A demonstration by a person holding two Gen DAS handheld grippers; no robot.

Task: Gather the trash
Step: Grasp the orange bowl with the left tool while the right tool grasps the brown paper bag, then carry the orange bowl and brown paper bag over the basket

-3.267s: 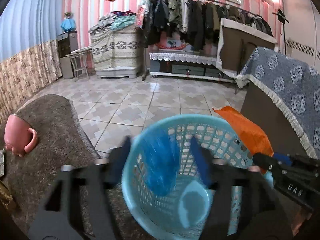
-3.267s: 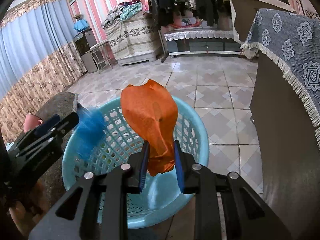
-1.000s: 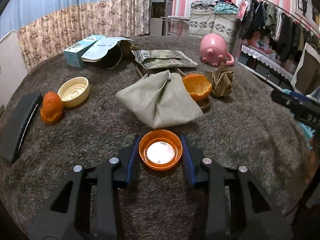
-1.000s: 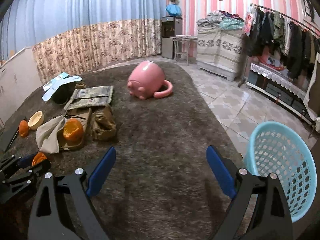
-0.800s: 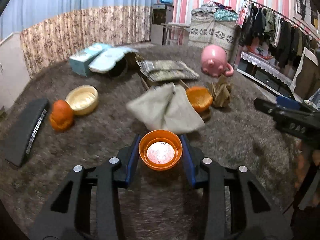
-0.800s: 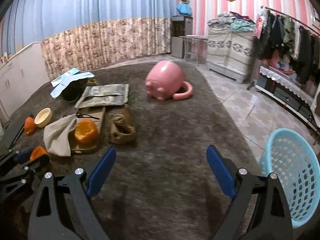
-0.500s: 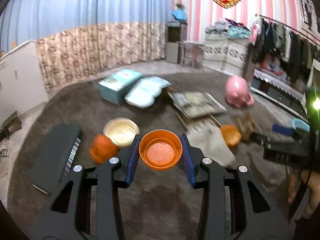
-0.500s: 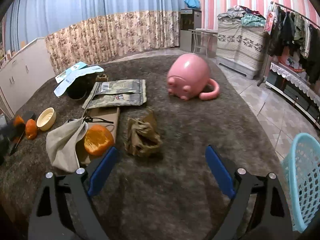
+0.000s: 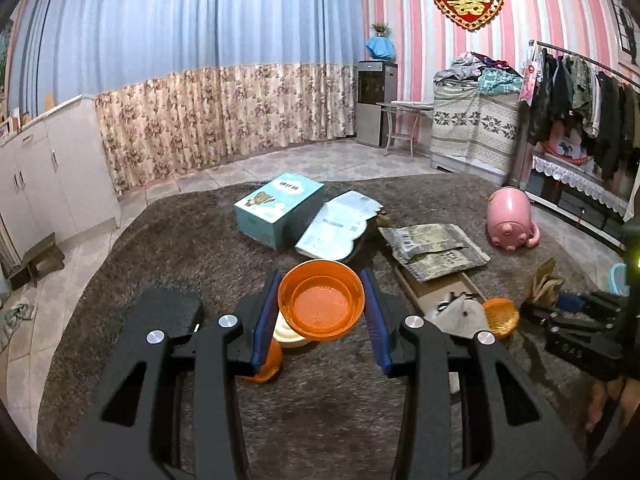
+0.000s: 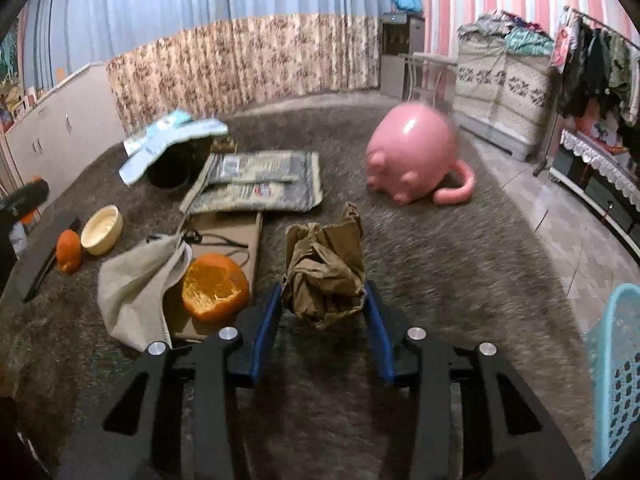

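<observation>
My left gripper [image 9: 321, 318] is shut on an orange plastic bowl [image 9: 321, 300] and holds it lifted above the brown rug [image 9: 168, 236]. My right gripper [image 10: 322, 328] has its blue pads on both sides of a crumpled brown paper bag [image 10: 325, 270] that lies on the rug. The pads touch the bag's sides. An orange peel half [image 10: 214, 286] and a beige cloth bag [image 10: 136, 280] lie just left of it. The light blue trash basket [image 10: 614, 364] stands at the right edge.
A pink pig mug [image 10: 416, 160], foil pouches [image 10: 260, 184], a cardboard sheet [image 10: 224, 236], a cream bowl [image 10: 102, 230], a small orange peel [image 10: 68, 256], a teal box [image 9: 280, 208] and a dark flat object [image 9: 168, 312] lie on the rug. Tiled floor surrounds it.
My left gripper has lifted the orange bowl off the rug and tilted up. My right gripper has moved forward to the brown paper bag and narrowed from wide open onto it.
</observation>
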